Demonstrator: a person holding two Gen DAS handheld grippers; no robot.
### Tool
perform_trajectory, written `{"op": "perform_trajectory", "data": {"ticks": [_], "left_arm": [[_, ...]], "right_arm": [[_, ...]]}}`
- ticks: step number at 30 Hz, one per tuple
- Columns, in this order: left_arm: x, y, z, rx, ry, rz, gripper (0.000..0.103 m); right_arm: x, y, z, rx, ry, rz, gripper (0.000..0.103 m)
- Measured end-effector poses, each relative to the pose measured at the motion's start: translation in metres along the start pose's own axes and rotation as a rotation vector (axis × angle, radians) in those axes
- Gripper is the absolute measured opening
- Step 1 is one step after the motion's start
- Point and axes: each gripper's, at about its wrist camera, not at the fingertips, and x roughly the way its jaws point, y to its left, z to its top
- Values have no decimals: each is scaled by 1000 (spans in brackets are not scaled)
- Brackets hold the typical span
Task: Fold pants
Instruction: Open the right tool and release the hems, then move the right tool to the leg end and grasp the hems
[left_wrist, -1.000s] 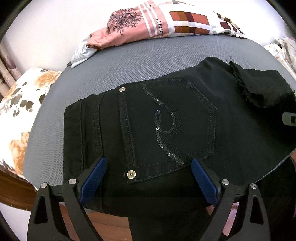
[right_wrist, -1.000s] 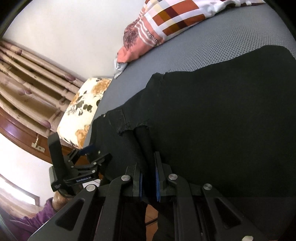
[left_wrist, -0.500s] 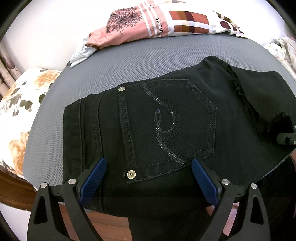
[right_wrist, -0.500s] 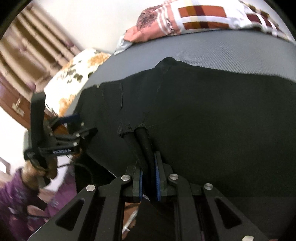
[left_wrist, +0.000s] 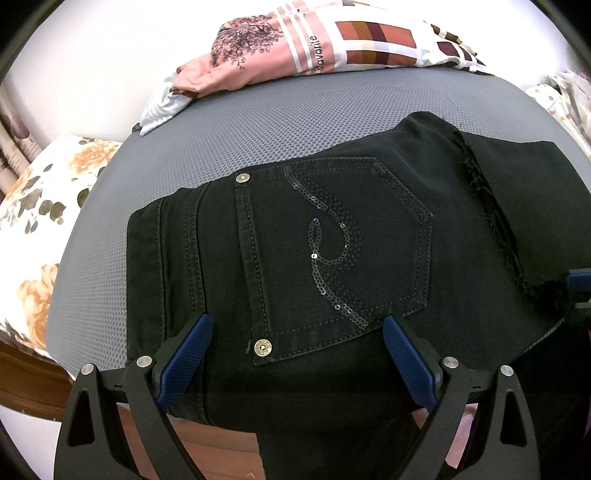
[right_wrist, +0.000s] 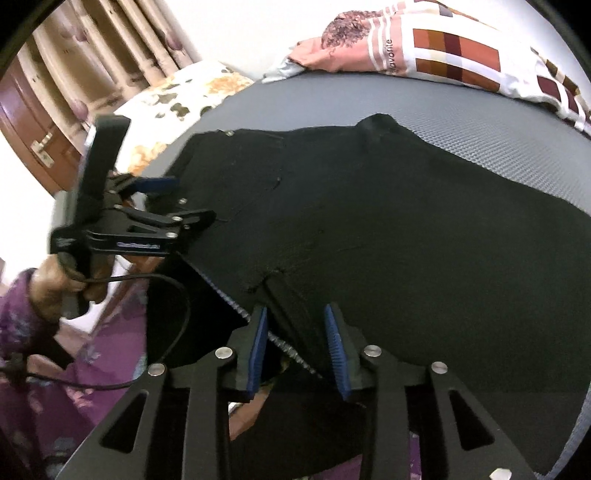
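Black jeans (left_wrist: 332, 240) lie folded on a grey mattress (left_wrist: 258, 129), back pocket with a sequin swirl (left_wrist: 332, 251) facing up. My left gripper (left_wrist: 295, 354) hangs open and wide over the waist end at the near edge, nothing pinched. A frayed hem (left_wrist: 491, 221) lies across the jeans on the right. In the right wrist view my right gripper (right_wrist: 295, 332) has its jaws opening, with a fold of the black jeans (right_wrist: 369, 221) between the blue pads (right_wrist: 334, 343), which stand apart from the cloth. The left gripper (right_wrist: 181, 199) shows there too, held by a hand (right_wrist: 55, 284).
A pink and checked blanket (left_wrist: 314, 48) lies at the far side of the mattress. A floral pillow (left_wrist: 37, 229) sits at the left edge. Curtains (right_wrist: 110, 55) and a wooden door (right_wrist: 29, 140) stand beyond. The jeans hang over the near edge.
The right gripper brought the frayed leg end down flat onto the jeans, rolled upright, and its jaws parted from the fold. The left gripper stayed put.
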Motion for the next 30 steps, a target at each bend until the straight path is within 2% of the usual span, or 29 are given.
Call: {"op": "perform_trajectory", "data": {"ticks": [3,5,8,9,13,17,22,25,26,27,30], "left_arm": [[1,0,-1,1,0,1,94],[0,0,-1,0,-1,2,94],[-1,0,-1,-2,-13,3,94],[-3,-1,0,-1,-15,2,94],[-6,-4,-1,9,-26,-7,94],[-9,-10,-1,40,-33,4,94],[-10,-13,-3,57,-36,20,94],[-10,-10,-2,41,-31,9,94],[-11,-10,-2,39,-33,9,94],[-12,-10,-2,39,-36,9,94],[-13,-11,-1,43,-43,7,94]], "right_arm": [[-17,-19,-5,88,-31,124,31],[-30,-36,-10,161,-69,163,31],[-58,-77,-27,300,-143,132,31],[-71,-95,-36,353,-171,95,31],[-102,-130,-57,429,-220,-5,31],[-106,-145,-68,450,-217,-13,18],[-102,-160,-72,502,-217,12,11],[-108,-158,-69,495,-223,-11,11],[-111,-158,-69,494,-227,-14,16],[-115,-157,-68,490,-240,-12,20],[-126,-156,-53,478,-299,-5,20]]}}
